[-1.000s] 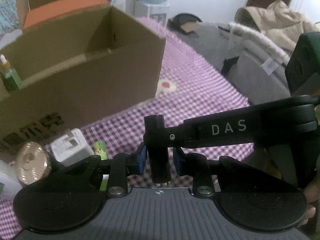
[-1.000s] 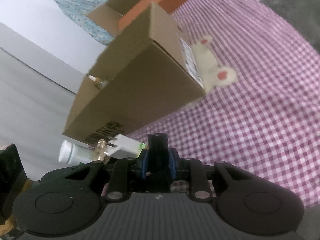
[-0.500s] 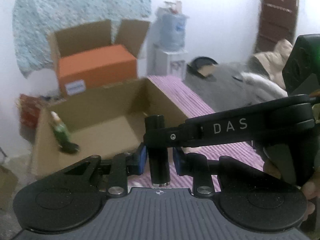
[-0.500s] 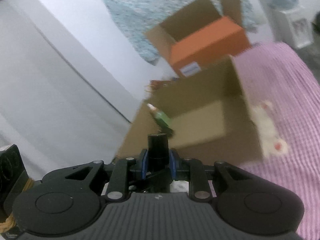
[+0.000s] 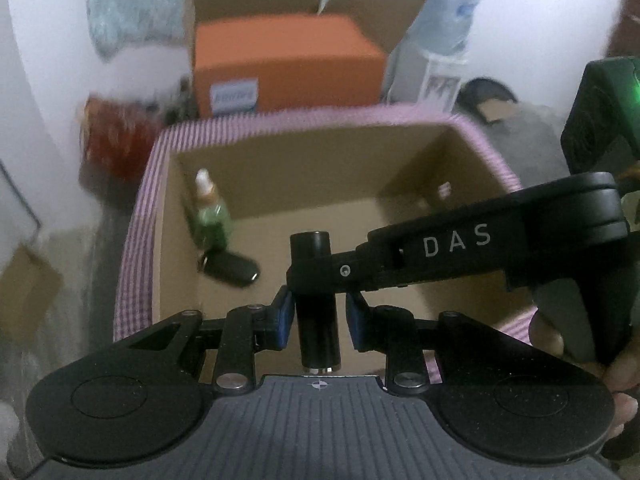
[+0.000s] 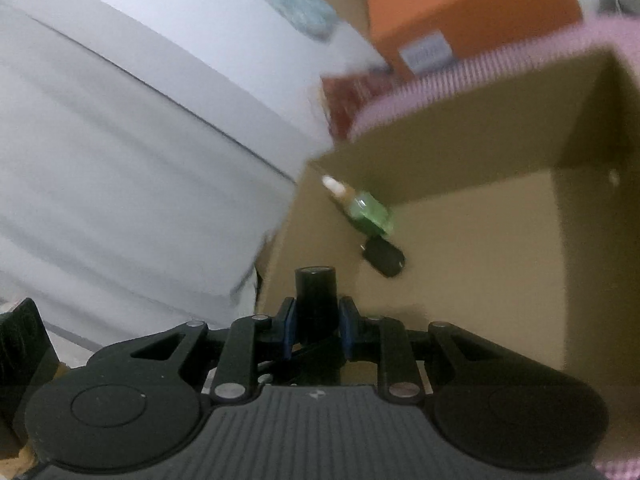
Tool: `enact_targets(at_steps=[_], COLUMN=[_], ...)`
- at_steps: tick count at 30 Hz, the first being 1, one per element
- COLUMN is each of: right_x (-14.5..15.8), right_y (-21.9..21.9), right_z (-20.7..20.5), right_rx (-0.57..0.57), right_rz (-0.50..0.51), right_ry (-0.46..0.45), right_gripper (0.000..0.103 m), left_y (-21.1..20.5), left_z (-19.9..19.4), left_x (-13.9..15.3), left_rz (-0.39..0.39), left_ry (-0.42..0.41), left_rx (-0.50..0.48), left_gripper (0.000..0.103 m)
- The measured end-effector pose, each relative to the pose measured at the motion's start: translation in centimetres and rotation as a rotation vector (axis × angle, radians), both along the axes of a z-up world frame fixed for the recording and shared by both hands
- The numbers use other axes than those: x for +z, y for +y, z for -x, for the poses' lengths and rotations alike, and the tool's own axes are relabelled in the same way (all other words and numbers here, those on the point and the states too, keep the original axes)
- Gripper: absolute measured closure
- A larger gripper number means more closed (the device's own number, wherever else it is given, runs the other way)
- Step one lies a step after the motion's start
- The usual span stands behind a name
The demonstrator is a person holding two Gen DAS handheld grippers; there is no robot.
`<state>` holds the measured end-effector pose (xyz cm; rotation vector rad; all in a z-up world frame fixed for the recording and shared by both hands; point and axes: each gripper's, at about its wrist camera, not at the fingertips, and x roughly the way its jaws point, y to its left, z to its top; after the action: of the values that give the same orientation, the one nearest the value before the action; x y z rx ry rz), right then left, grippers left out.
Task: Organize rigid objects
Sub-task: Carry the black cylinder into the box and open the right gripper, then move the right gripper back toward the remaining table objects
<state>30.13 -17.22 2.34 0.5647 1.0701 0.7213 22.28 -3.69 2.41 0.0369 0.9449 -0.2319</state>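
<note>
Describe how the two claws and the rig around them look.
Each claw, left claw and right claw, is matte black: blue-padded fingers, silver pivot bolts, round discs flanking a ribbed grey plate. The right claw's handle reads "DAS" in white and has a green light.

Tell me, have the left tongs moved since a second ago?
Yes. The left tongs have come up and over the cardboard box: before they faced its outer side wall, now they look down inside it.
</note>
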Motion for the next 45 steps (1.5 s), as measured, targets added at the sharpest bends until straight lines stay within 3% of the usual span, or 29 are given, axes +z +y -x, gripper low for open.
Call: enact_targets(at_steps=[5,10,19,34,45], right_x=[-3.4,-4.8,-6.1,-3.4,0.5], right_y=[2.2,3.6,4.5,0.2,-6.9], right_z=[-3.4,-4.5,-5.5,-3.0,4.2], right_rx=[0.038,0.071,0.076,0.01,-0.077], right_rz=[0.012,0.034,0.033,-0.066,-0.224], right_ry=[0.128,0.192,0.277,0.218,0.099], right_gripper=[0.079,0.079,0.077,0.077,0.077], left_y=[0.9,1.9,1.8,2.2,2.9], left_z=[-2.0,-3.1,-2.4,0.7,6.8], left_x=[-2.1,-3.1,-2.1,2.1,5.5], left_rz=[-0.051,-0.083,-0.062,0.027,0.122], left_ry=[0.076,0.118,0.085,-0.028,-0.148], left_rx=[0.043,0.073,0.07,0.06,0.02], left_gripper=[0.075,0.071,0.057,0.052,0.046])
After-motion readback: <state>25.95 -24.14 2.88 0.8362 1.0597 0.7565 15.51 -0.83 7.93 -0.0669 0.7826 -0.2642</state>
